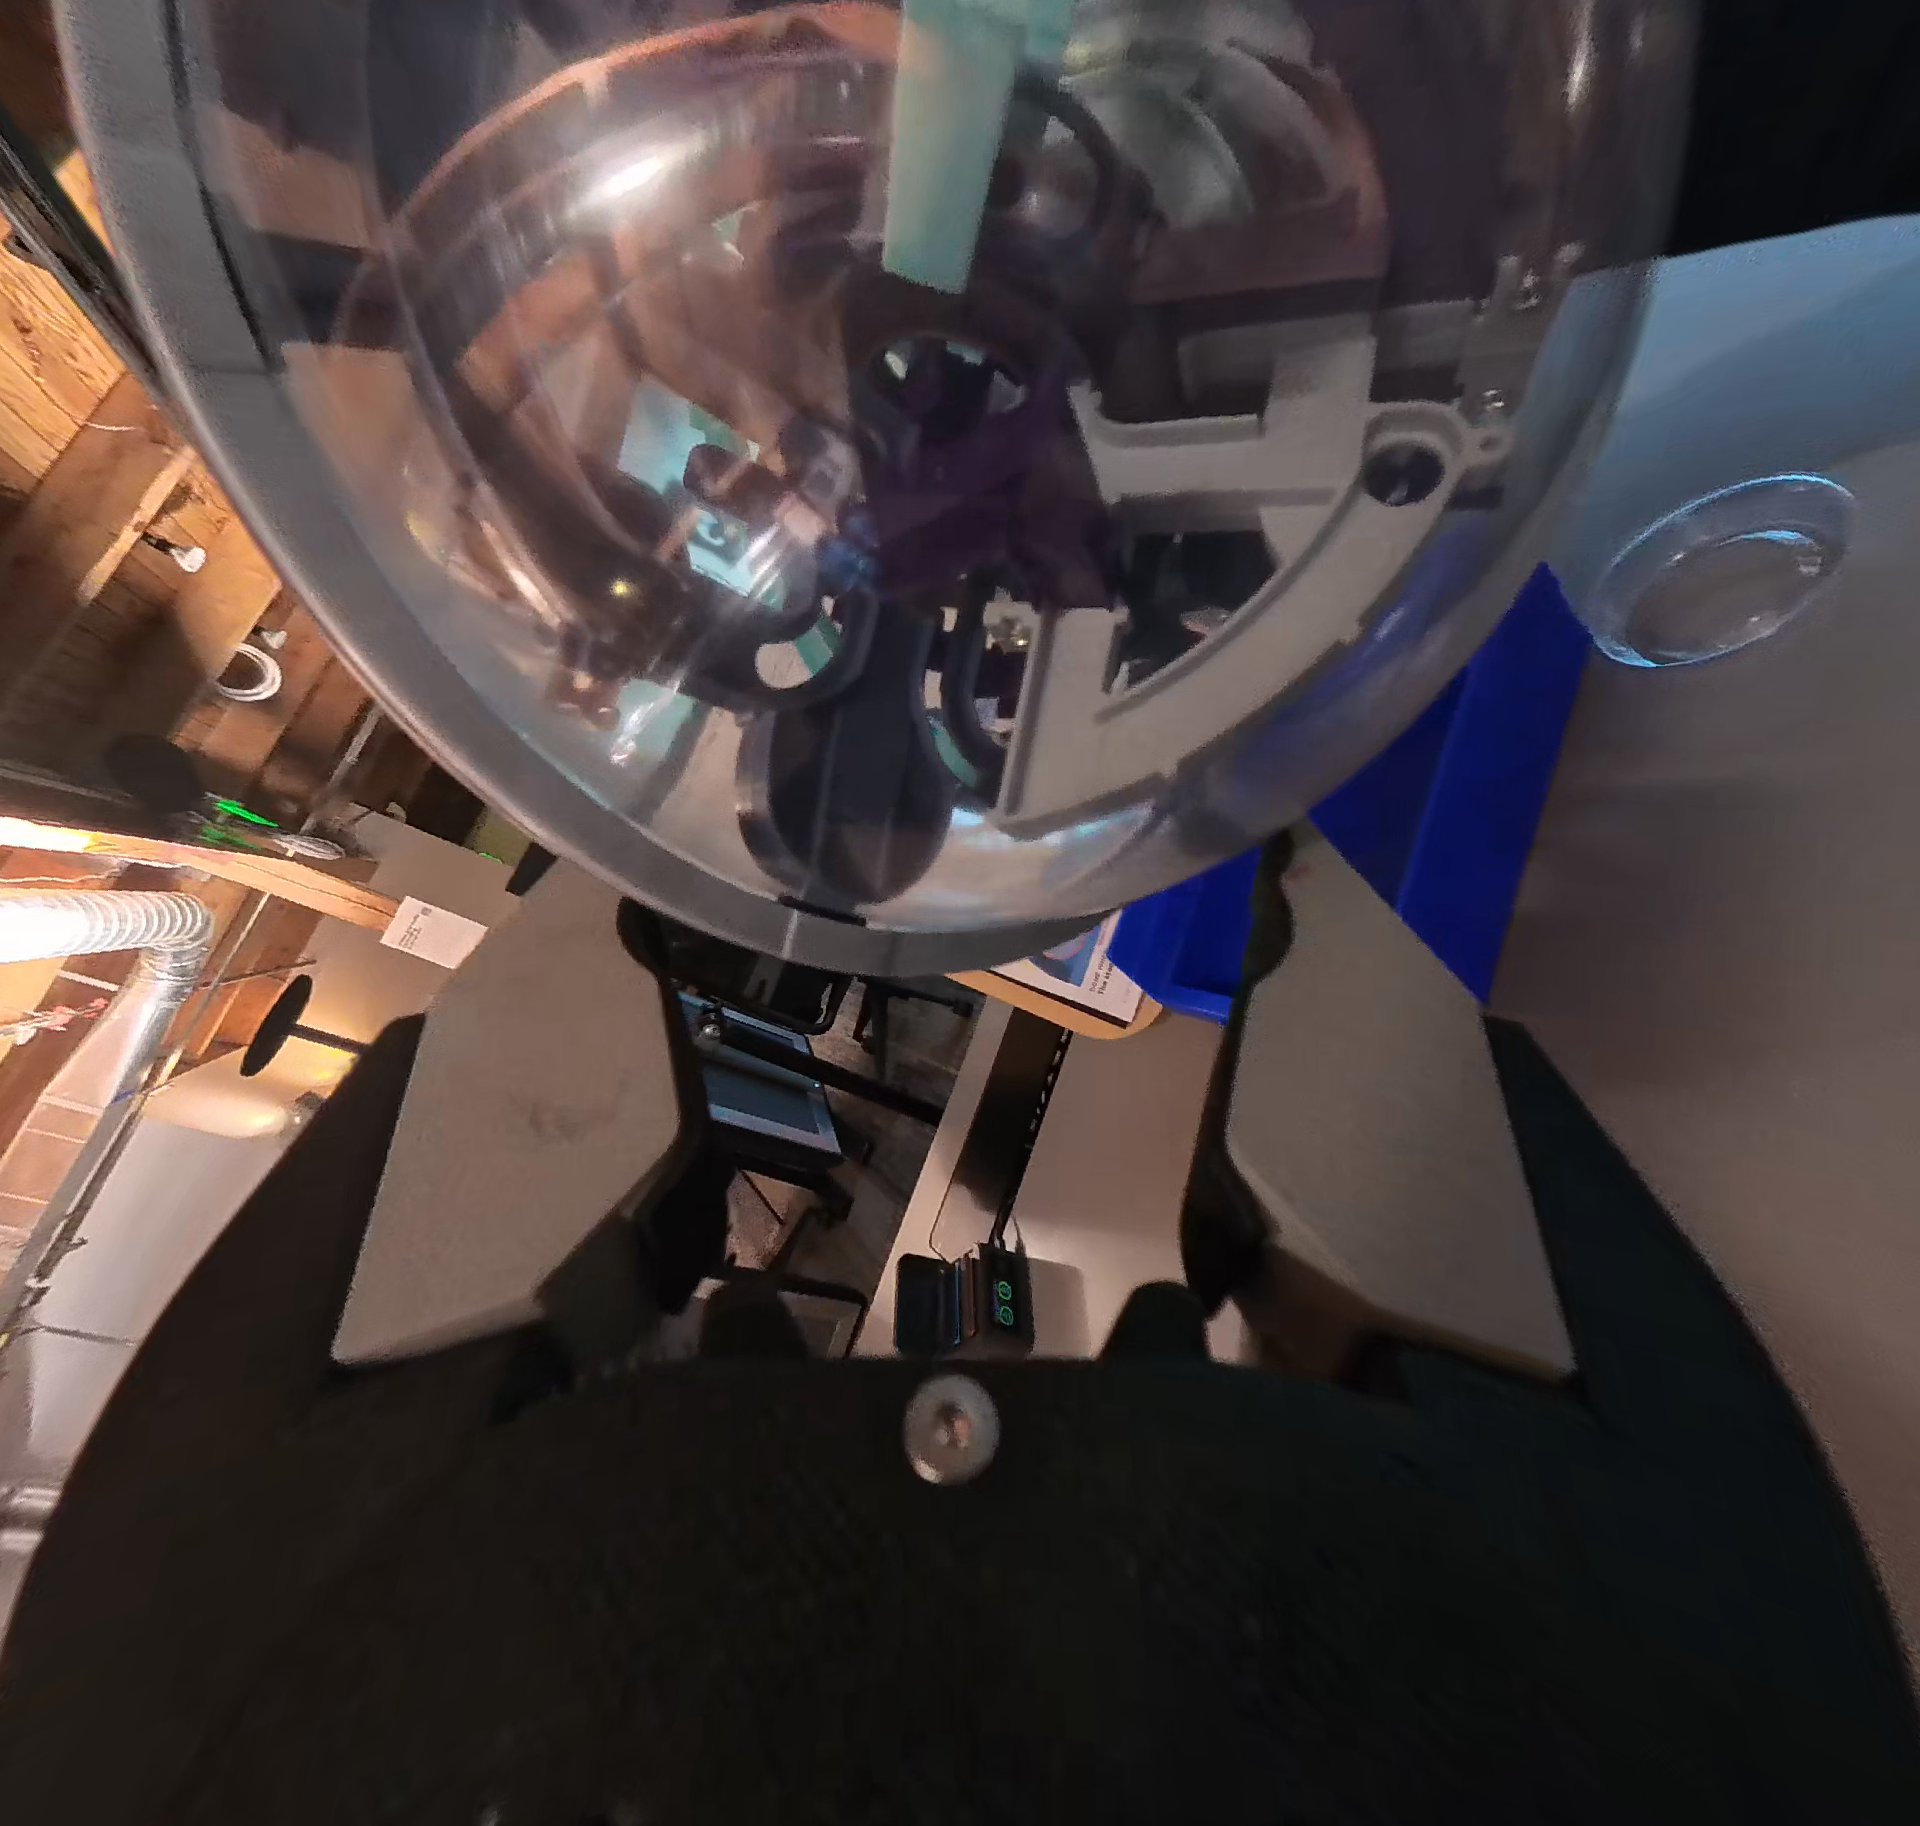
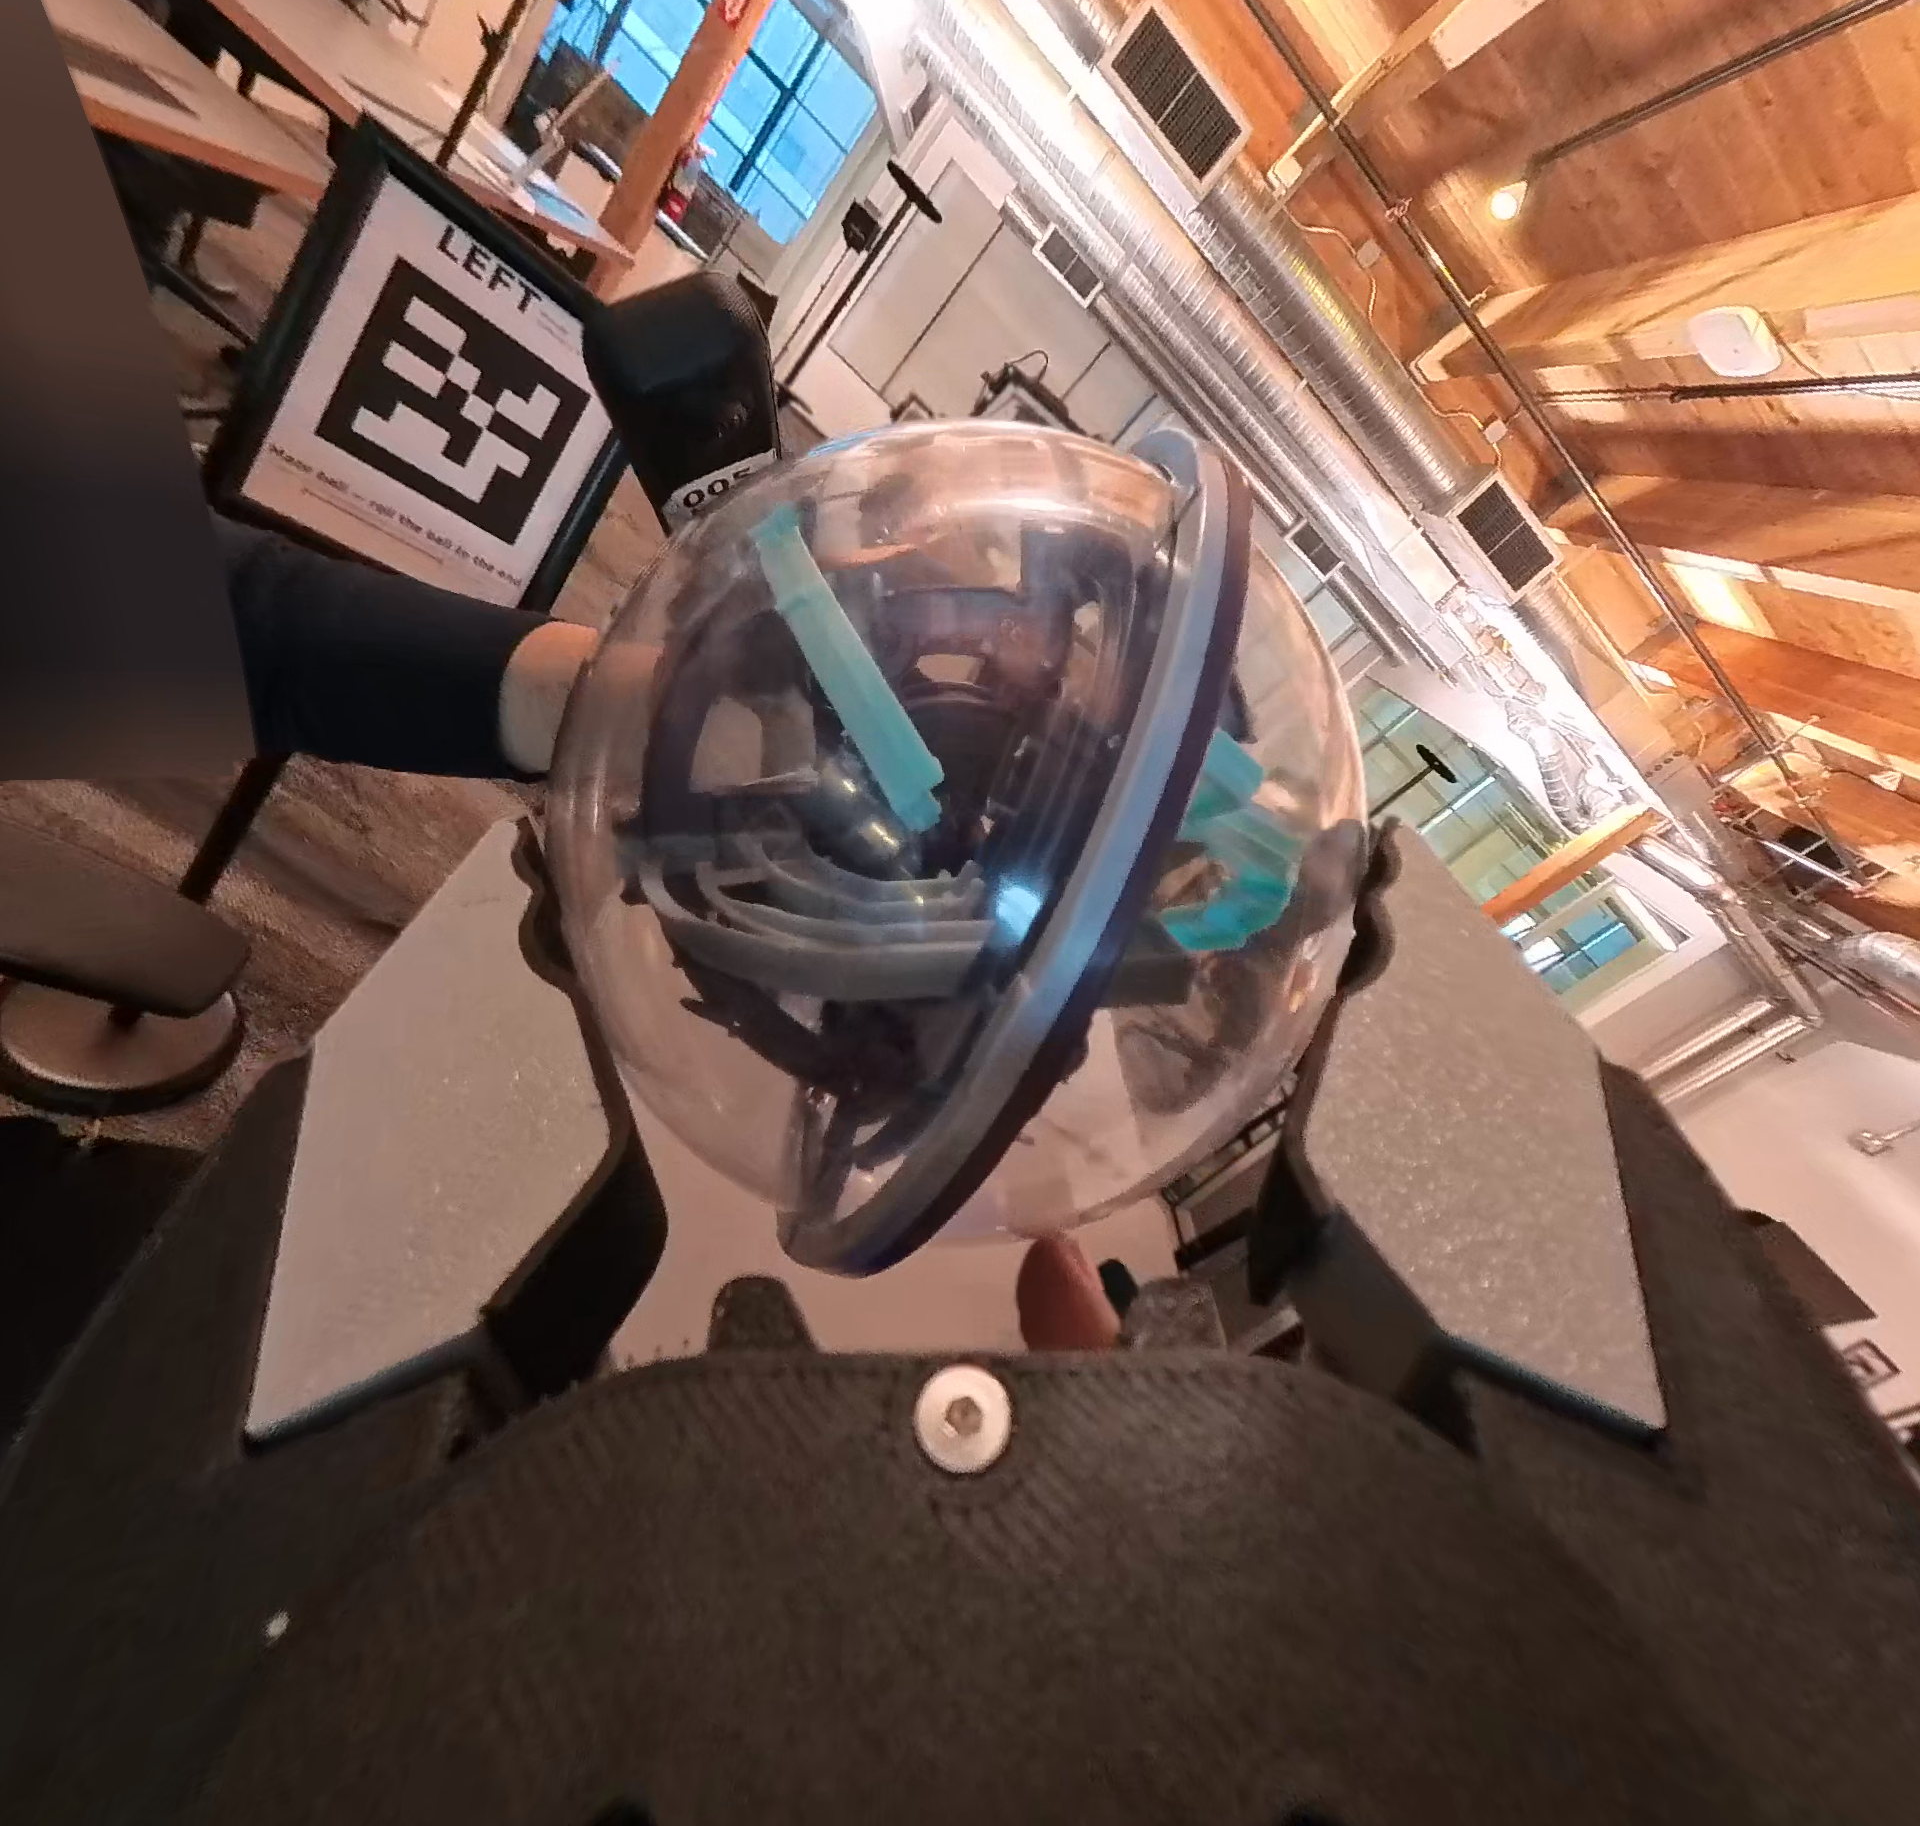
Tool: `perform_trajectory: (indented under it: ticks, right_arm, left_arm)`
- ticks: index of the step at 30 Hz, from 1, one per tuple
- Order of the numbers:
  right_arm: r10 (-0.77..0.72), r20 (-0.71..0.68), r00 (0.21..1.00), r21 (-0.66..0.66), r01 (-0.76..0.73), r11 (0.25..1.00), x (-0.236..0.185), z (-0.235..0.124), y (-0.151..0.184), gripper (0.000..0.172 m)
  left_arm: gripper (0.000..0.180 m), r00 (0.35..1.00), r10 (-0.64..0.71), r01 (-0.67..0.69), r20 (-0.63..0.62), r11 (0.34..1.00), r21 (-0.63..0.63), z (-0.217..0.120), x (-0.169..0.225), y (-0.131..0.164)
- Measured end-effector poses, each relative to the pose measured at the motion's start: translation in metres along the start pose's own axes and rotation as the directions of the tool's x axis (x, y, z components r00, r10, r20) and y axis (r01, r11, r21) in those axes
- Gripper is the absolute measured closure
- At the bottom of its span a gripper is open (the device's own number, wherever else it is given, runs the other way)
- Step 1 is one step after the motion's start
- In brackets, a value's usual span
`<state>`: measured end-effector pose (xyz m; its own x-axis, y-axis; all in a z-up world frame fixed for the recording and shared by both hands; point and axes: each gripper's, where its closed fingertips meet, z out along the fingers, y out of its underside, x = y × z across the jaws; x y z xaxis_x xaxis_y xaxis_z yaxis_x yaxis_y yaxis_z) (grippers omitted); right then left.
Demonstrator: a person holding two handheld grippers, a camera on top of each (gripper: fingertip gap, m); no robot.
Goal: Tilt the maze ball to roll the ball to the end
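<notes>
Maze ball held aloft; tilt in hand

Maze ball (image 2: 951, 841), a clear sphere with grey tracks and teal ramps inside, sits clamped between the two fingers of the right hand-held gripper (image 2: 951, 903), both pads pressed to its shell. Left hand-held gripper (image 1: 956, 893) stands spread beneath the sphere; its fingertips meet the lower curve, but a true clamp cannot be confirmed.

Judgement: tilt slowly and in small angles, and keep the right-hand clamp firm across the widest girth, since the smooth shell could slip.

Right wrist view shows the whole sphere, its blue seam ring (image 2: 1143, 903) and a person's sleeve (image 2: 364, 654) behind. Left wrist view shows only the underside, plus a blue bin (image 1: 1455, 789). The small ball itself cannot be located with certainty.
</notes>
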<state>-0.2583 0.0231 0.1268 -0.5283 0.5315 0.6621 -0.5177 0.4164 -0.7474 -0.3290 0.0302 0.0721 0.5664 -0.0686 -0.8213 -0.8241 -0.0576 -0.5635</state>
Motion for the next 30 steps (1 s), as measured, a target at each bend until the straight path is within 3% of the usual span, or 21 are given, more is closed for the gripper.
perform_trajectory:
  ticks: [8, 11, 15, 18, 23, 30]
  right_arm:
    - [0.021, 0.007, 1.0, -0.054, -0.021, 0.998, -0.013, -0.006, 0.042, 0.026]
    - [0.205, 0.015, 0.979, -0.046, -0.205, 0.978, -0.027, -0.009, 0.076, 0.025]
    - [0.48, 0.059, 0.875, -0.041, -0.478, 0.877, -0.065, -0.012, 0.137, 0.024]
    - [0.558, 0.078, 0.826, -0.093, -0.552, 0.829, -0.097, -0.012, 0.181, 0.021]
    - [0.417, 0.075, 0.906, -0.163, -0.402, 0.901, -0.126, -0.015, 0.204, 0.015]
    - [0.173, 0.055, 0.983, -0.254, -0.153, 0.955, -0.111, -0.02, 0.175, 0.016]
  left_arm:
    - [0.069, 0.998, 0.067, -0.067, 0.012, 0.998, -0.015, 0.007, 0.02, 0.022]
    - [0.067, 0.998, -0.014, 0.012, -0.062, 0.999, -0.036, 0.011, 0.047, 0.04]
    - [0.065, 0.957, -0.2, 0.204, -0.211, 0.979, -0.002, 0.012, 0.103, 0.071]
    - [0.065, 0.931, -0.252, 0.256, -0.263, 0.967, -0.018, 0.016, 0.143, 0.097]
    - [0.065, 0.977, -0.109, 0.097, -0.186, 0.993, -0.072, 0.023, 0.173, 0.117]
    - [0.066, 0.998, 0.061, -0.062, -0.032, 0.997, -0.049, 0.027, 0.147, 0.097]
